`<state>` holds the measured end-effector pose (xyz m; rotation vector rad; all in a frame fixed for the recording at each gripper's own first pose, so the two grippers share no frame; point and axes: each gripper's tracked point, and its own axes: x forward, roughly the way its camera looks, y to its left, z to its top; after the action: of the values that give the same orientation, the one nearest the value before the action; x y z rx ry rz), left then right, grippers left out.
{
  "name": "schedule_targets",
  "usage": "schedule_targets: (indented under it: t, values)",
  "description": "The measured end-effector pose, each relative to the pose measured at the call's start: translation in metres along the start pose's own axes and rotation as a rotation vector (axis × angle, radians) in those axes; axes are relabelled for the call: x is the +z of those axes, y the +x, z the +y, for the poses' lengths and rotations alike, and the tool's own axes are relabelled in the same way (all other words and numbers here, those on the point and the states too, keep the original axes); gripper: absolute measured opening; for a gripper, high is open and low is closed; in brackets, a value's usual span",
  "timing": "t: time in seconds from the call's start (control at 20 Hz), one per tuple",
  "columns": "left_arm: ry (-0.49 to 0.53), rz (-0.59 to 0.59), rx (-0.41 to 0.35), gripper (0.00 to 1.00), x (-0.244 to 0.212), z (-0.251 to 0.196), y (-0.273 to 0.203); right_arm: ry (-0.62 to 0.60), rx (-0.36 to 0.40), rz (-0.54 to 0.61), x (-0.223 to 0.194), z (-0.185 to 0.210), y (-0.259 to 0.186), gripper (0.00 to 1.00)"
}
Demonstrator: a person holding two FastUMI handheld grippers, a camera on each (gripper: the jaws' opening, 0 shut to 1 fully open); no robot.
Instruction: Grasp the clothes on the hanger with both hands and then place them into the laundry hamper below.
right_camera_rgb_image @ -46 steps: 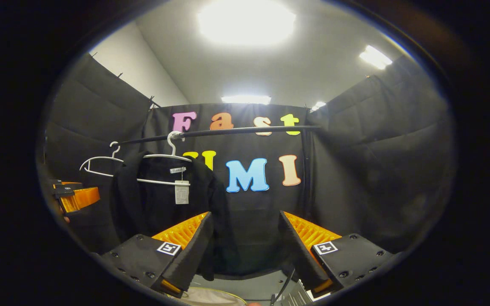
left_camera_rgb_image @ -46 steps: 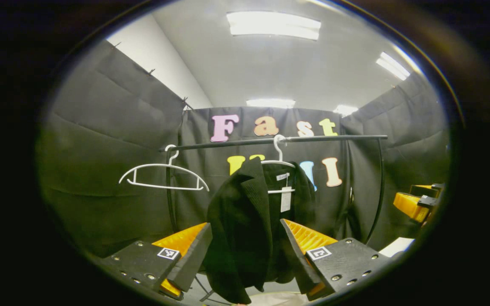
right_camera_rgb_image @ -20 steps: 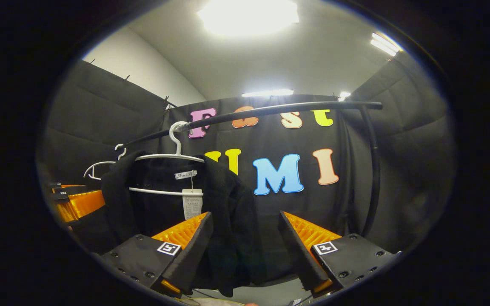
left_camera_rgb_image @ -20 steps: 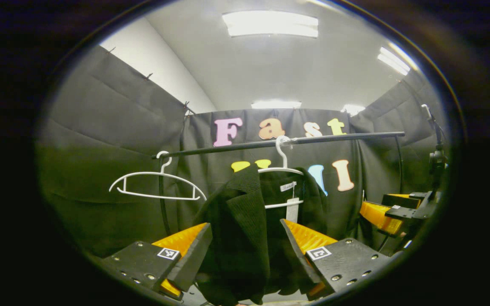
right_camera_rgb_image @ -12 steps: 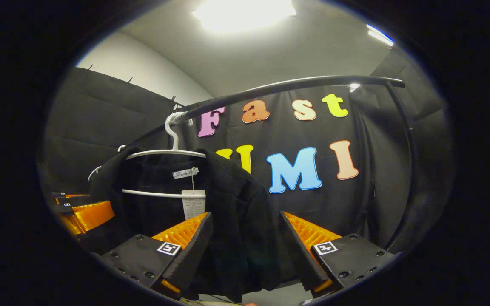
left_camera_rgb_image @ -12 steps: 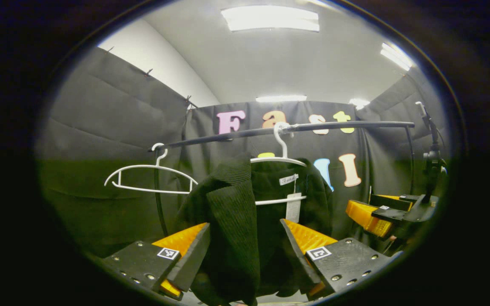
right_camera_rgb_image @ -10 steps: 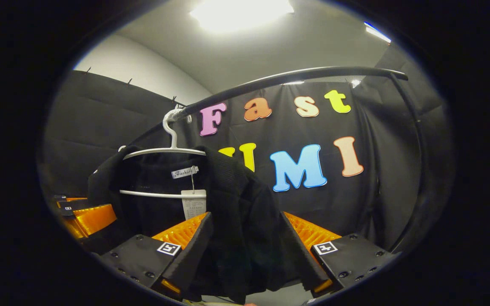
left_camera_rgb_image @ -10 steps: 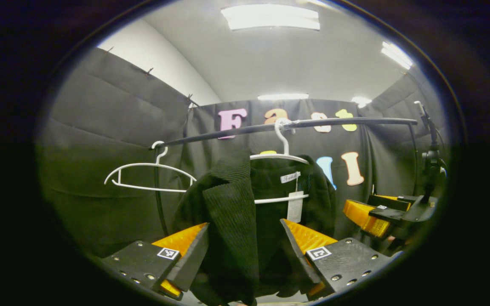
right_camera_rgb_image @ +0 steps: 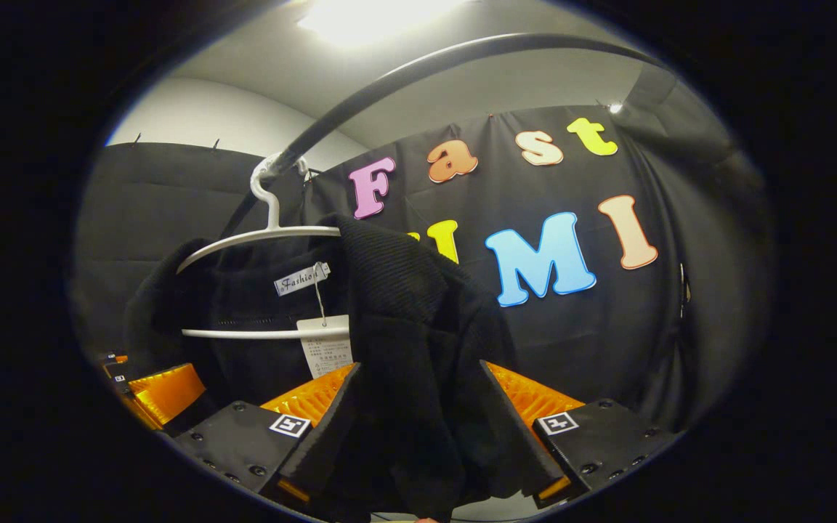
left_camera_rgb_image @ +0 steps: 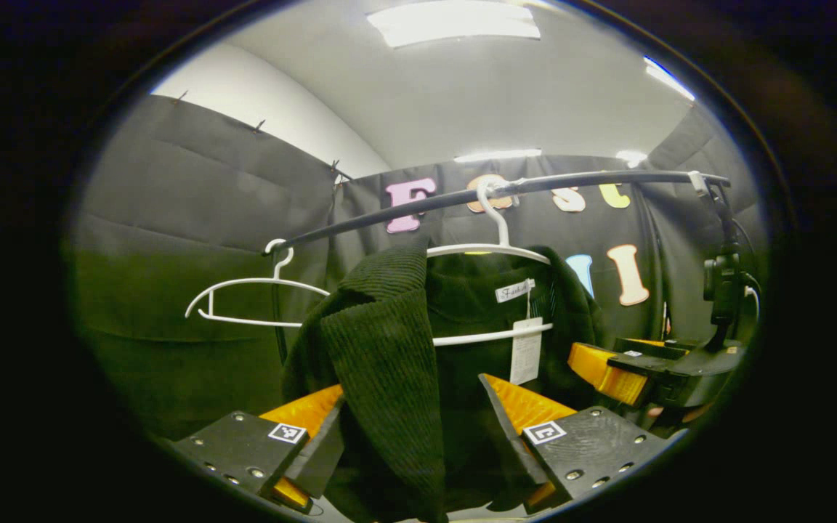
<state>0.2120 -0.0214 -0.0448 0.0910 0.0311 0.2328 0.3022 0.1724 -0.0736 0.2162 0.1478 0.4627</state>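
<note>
The booth is walled with black cloth under a pale ceiling with strip lights. In the left gripper view, going from the left, an empty white hanger hooks onto the end of a dark clothes rail that runs across the booth. Next along the rail, a second white hanger carries the black knitted garment, whose near shoulder and front panel droop forward. The left hand-held gripper has its fingers spread wide, with that ribbed front panel hanging in the gap between them; whether either finger presses the cloth cannot be told. Farther right, the right hand-held gripper reaches toward the garment's other side, and beyond it a small dark device on a stand sits by the rail's end.

In the right gripper view, the left hand-held gripper shows at the far left, low beside the garment. The hanger hooks over the rail, which arcs overhead. The right hand-held gripper is also spread wide, the garment's right shoulder and sleeve hanging between its fingers.

A white neck label sewn inside the collar bears one word in cursive script. A paper swing tag dangles below it on a string; its print is too small to make out.
</note>
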Motion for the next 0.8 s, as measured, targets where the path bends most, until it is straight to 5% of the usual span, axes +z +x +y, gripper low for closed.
schedule_targets:
  t: [0.6, 0.7, 0.8]
  values:
    - [0.032, 0.004, 0.056, 0.84, -0.007, 0.007, 0.021, -0.016, 0.019, 0.069, -0.024, 0.013, 0.043, 0.95]
    - [0.039, 0.002, 0.060, 0.69, -0.007, 0.010, 0.023, -0.016, 0.011, 0.085, -0.029, 0.010, 0.048, 0.77]
    - [0.049, 0.002, 0.041, 0.65, -0.006, 0.007, 0.023, -0.049, -0.020, 0.065, -0.026, 0.003, 0.047, 0.44]
